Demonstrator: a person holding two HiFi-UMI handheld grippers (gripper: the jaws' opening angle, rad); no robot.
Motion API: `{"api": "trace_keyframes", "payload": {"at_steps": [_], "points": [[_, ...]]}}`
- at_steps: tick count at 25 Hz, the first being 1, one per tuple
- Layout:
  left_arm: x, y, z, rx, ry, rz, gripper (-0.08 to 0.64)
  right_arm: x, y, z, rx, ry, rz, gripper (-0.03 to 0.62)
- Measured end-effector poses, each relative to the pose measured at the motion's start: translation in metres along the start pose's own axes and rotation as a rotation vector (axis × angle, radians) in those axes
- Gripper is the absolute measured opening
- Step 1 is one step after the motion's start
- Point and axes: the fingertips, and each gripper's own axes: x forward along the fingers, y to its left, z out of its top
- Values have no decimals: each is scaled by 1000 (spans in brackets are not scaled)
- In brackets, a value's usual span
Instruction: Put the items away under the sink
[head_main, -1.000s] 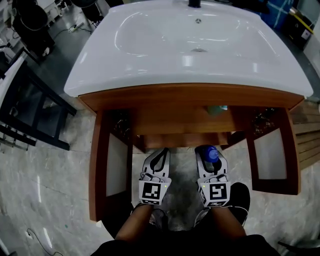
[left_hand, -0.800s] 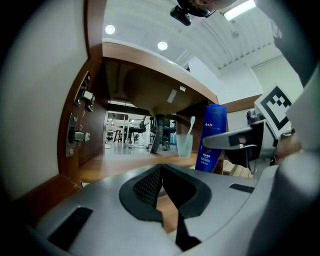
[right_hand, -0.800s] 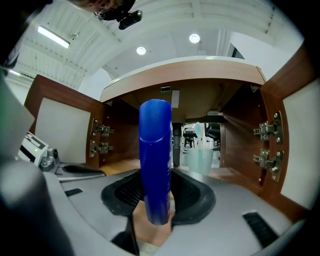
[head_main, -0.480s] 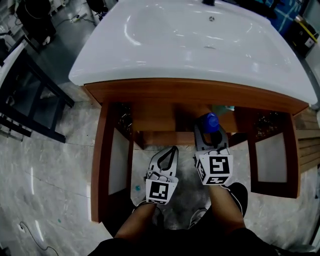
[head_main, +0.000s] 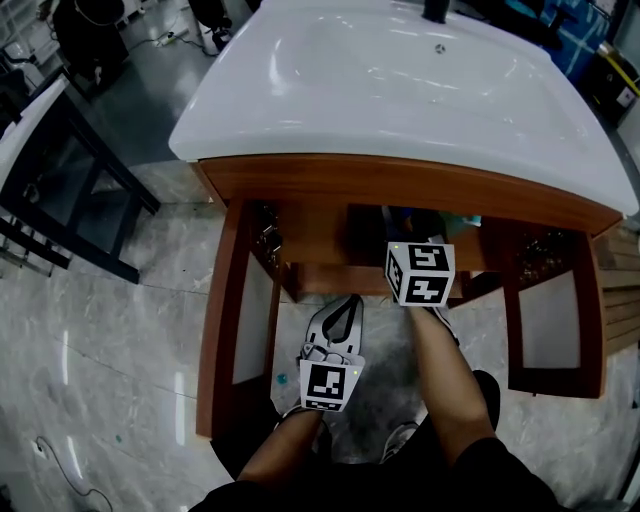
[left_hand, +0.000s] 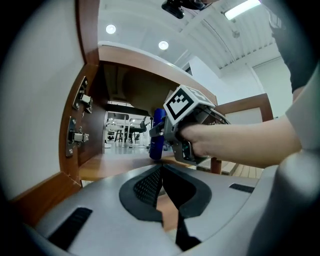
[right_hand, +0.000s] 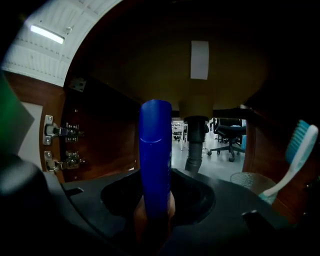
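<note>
A tall blue bottle (right_hand: 155, 160) stands upright between the jaws of my right gripper (right_hand: 155, 202), which is shut on it. In the left gripper view the right gripper (left_hand: 161, 134) holds the blue bottle (left_hand: 158, 135) just above the wooden shelf (left_hand: 105, 165) inside the open cabinet. In the head view only its marker cube (head_main: 420, 272) shows; its jaws and the bottle are hidden under the white sink (head_main: 400, 90). My left gripper (head_main: 345, 312) hangs low in front of the cabinet. Its jaws are shut with nothing between them.
Inside the cabinet a grey drain pipe (right_hand: 195, 145) drops at the centre. A toothbrush (right_hand: 297, 150) leans in a glass cup (right_hand: 250, 182) at the right. Both wooden doors (head_main: 222, 330) stand open, with hinges (right_hand: 60, 132) on the left wall. A black frame (head_main: 60, 200) stands far left.
My right gripper has moved forward and a little up, carrying the blue bottle in under the sink's edge. The left gripper has stayed about where it was.
</note>
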Motion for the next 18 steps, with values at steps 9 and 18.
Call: {"api": "trace_keyframes", "payload": {"at_steps": [9,18], "points": [[-7,0,1,-1,-11,1,21,22,-3,-1,-10,-2,-23,169],[-10,1,-3,3,-2,-1,21,27,-4,-9,0,-5,-30,179]]}}
